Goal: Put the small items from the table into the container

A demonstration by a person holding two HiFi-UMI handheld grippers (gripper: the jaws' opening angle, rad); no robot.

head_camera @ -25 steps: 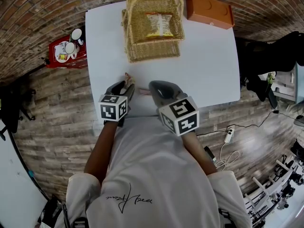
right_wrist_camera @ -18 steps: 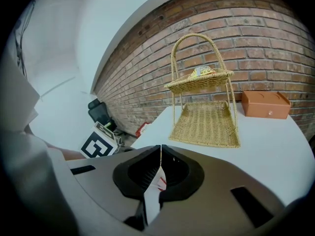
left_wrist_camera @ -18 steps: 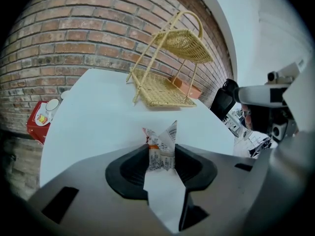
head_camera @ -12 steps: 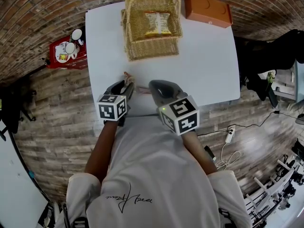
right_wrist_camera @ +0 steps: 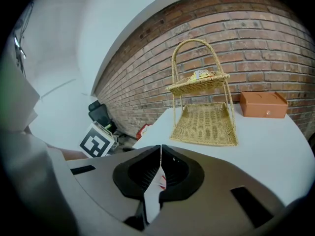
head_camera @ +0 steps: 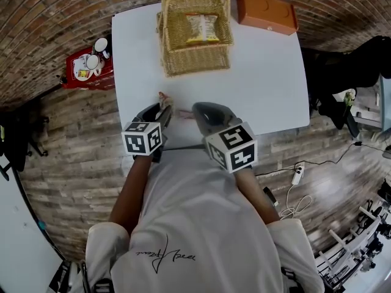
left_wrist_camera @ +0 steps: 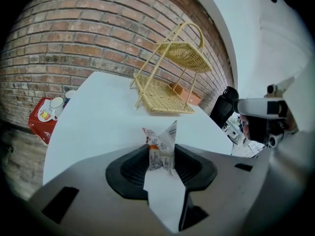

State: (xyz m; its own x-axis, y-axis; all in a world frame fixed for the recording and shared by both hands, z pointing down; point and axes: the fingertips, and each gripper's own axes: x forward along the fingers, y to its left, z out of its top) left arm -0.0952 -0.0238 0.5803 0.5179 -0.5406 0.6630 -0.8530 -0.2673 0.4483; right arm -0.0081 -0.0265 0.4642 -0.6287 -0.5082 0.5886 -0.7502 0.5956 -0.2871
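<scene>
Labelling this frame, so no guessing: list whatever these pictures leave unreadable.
1. Print on the packet: left gripper view, too small and crumpled, sides covered by pads of the left gripper.
2. The red-and-white scrap under the shut right gripper: right gripper view, only a sliver shows.
3. The snack bag on the upper tier of the basket: right gripper view, rim hides most.

no legible text: sachet (left_wrist_camera: 161, 151) print and shirt (head_camera: 165, 255) script stay unreadable.
</scene>
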